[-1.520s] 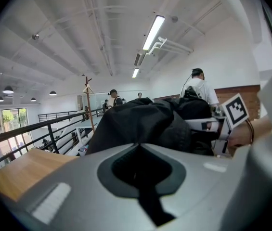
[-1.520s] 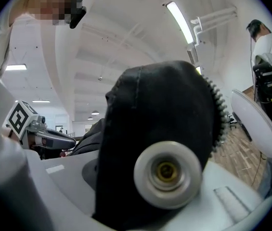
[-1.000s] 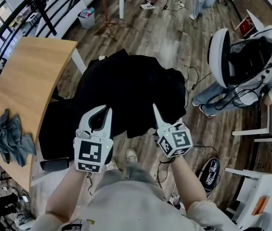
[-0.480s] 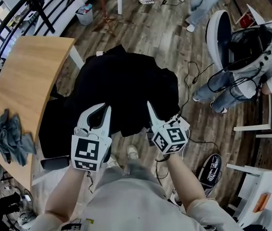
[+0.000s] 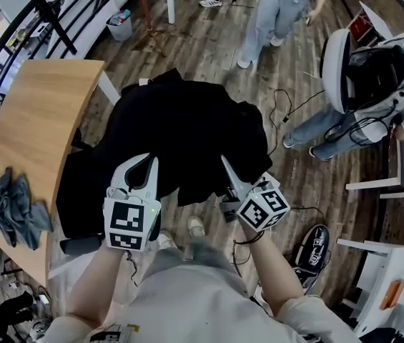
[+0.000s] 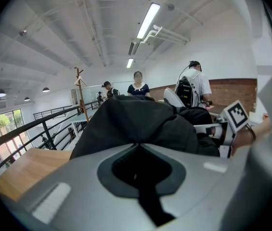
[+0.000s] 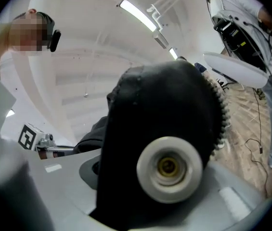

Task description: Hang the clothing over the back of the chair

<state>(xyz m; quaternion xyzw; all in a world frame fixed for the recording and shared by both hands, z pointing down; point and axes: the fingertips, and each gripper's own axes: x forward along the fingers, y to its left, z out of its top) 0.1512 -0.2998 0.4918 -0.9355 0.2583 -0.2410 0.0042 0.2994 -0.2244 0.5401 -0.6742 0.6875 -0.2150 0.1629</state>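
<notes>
**Left claw pinches the black clothing, right claw loosens on it**

Far to the left of the left claw [image 5: 153, 161] stands the wooden bench [image 5: 37, 120], with a crumpled grey cloth [image 5: 17, 209] lying near its close end, well apart from both claws. Between the bench and that claw shows a flat dark shape that looks like the seat of the chair [image 5: 76, 199]; the rest of the chair I cannot make out under the cloth.

The left claw is clenched, its tips pressed together on a fold of the black clothing [image 5: 187, 127]. In the left gripper view the fabric rises as one dark hump straight beyond the closed tips.

The clothing lies heaped in front of both claws and spreads from one to the other, its near hem hanging between them.

The right claw [image 5: 227, 179] is at the right end of that hem, rolled onto its side. Its jaws stand apart, having just been opening. In the right gripper view a thick fold of the clothing lies between them, with a pale snap stud [image 7: 168, 166] facing the camera and a row of zip teeth [image 7: 221, 114] down its right edge.

Beyond the right claw a person in jeans [image 5: 277, 13] stands on the plank floor [image 5: 209, 48]. Further right, another person in a white top [image 5: 402, 84] bends forward among trailing cables.
</notes>
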